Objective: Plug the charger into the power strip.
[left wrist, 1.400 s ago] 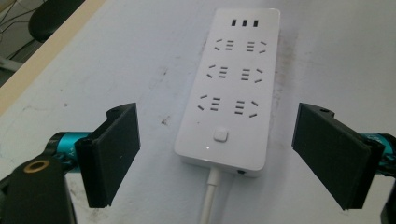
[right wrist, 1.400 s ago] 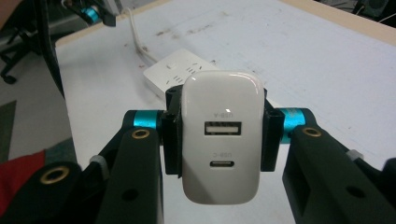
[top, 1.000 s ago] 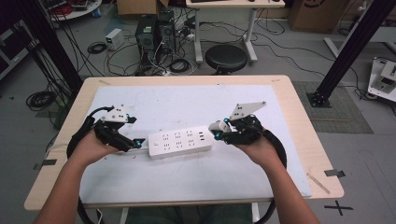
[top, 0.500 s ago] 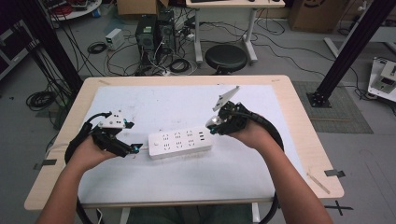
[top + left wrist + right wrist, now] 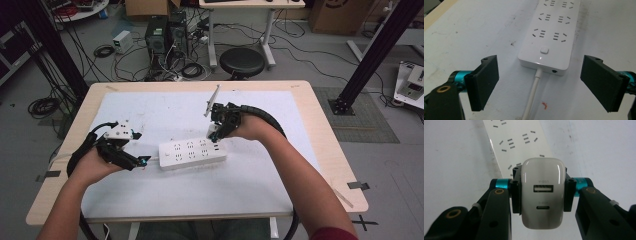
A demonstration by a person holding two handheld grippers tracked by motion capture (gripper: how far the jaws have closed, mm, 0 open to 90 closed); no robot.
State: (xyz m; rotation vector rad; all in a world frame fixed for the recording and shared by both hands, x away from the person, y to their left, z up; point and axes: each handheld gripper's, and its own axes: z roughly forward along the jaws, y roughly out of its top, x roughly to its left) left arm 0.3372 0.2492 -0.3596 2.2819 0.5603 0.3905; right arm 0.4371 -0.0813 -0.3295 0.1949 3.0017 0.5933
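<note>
A white power strip [image 5: 192, 154] [image 5: 550, 30] [image 5: 510, 137] lies flat in the middle of the white table mat, its switch and cable at its left end. My right gripper [image 5: 214, 136] [image 5: 539, 195] is shut on a white USB charger [image 5: 542, 192], which it holds above the strip's right end, pointing down. My left gripper [image 5: 144, 161] [image 5: 539, 85] stands open just left of the strip, its jaws wide on either side of the white cable [image 5: 532, 95], touching nothing.
The white mat [image 5: 165, 112] covers most of the wooden table [image 5: 327, 150]. A black stool [image 5: 242, 62], computer cases and loose cables lie on the floor beyond the far edge. A small red mark [image 5: 544, 105] sits on the mat near the cable.
My right gripper has swung from the strip's right end to the left and tilted down, so that it now stands over the strip's right end. The left gripper has barely moved.
</note>
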